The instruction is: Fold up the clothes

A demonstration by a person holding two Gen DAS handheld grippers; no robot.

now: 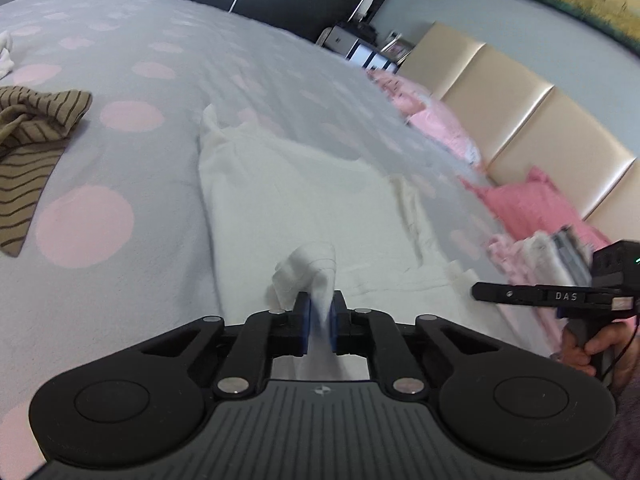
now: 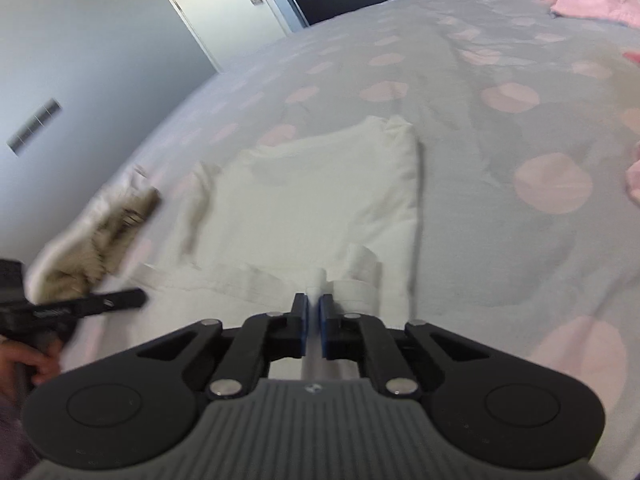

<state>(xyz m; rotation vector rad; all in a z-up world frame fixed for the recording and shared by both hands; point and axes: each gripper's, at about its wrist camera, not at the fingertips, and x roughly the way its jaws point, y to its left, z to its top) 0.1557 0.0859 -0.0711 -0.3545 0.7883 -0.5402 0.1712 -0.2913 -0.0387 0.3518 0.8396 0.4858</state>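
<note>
Both hand-held grippers, left (image 1: 319, 322) and right (image 2: 314, 326), pinch the white garment's (image 1: 280, 184) near edge; its length runs ahead across the bed (image 1: 120, 60).

Garment (image 1: 288, 200): white cloth, soft, matt, finely textured knit. Bedspread (image 1: 140, 52): grey cloth with pink dots, matt, fleecy nap. Striped top (image 1: 28, 140): tan cloth with dark stripes, matt, creased. Headboard (image 1: 520, 120): cream padded panels, smooth, glossy, leather-like. Pillow (image 1: 532, 200): pink cloth, matt. Left gripper (image 1: 320, 320): matt black plastic arms, blue pads (image 1: 304, 328), bright metal pivot pins, ribbed grey base. Right gripper (image 2: 314, 320): same finish. Door (image 2: 224, 4): smooth, painted, satin white.
</note>
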